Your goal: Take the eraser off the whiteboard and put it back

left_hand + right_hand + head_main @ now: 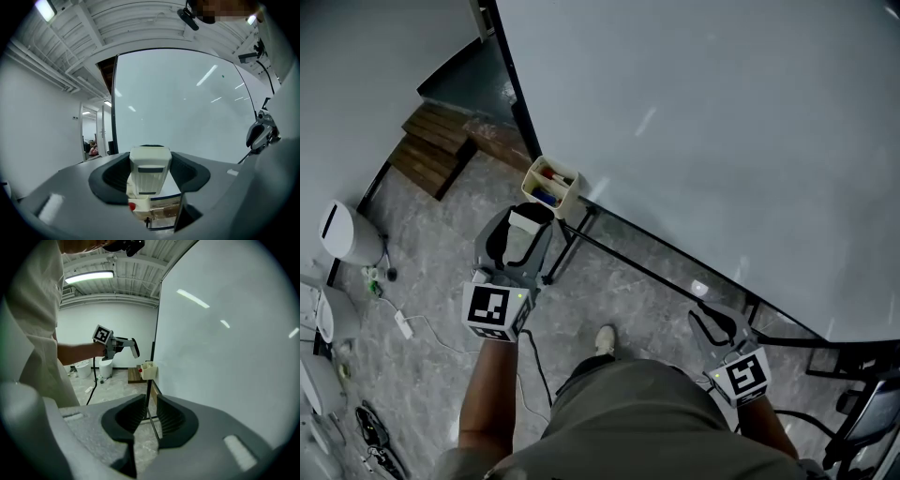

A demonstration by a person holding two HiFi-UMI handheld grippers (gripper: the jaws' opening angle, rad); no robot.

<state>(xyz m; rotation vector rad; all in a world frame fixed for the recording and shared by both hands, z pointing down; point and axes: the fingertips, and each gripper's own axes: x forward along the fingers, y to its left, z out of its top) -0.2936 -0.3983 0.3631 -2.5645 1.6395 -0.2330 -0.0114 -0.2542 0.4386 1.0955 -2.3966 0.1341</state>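
Left gripper [523, 234]: closed on the eraser [525, 219], with a dark ribbed pad pressed against each side of it. It is held out roughly level.
Eraser: a white block with a ridged grip and a grey band. In the left gripper view it stands upright between the pads of the left gripper [150, 164], and the eraser [150, 169] fills the gap. It is off the whiteboard [703, 141], near the board's lower left corner and just beside the marker tray [570, 199].
Right gripper [712, 323]: low at the person's right, close to the board's bottom edge and tilted downward. In its own view the right gripper [150, 411] shows only a narrow slit between its pads, with nothing between them.
Whiteboard: a large, clean, pale surface. In the left gripper view the whiteboard [187, 108] shows reflected ceiling lights.
Marker tray: a cream box at the board's corner with red and blue pens inside. In the left gripper view the marker tray [140, 207] sits just below the eraser.
Stand [628, 258]: thin black tubing under the board.
Seen from the right: the left gripper [133, 347] holds the eraser clear of the whiteboard [225, 333], above and to the left of the marker tray [149, 371].
Floor [441, 281]: grey marbled tile, with wooden steps [431, 150] at the far left.
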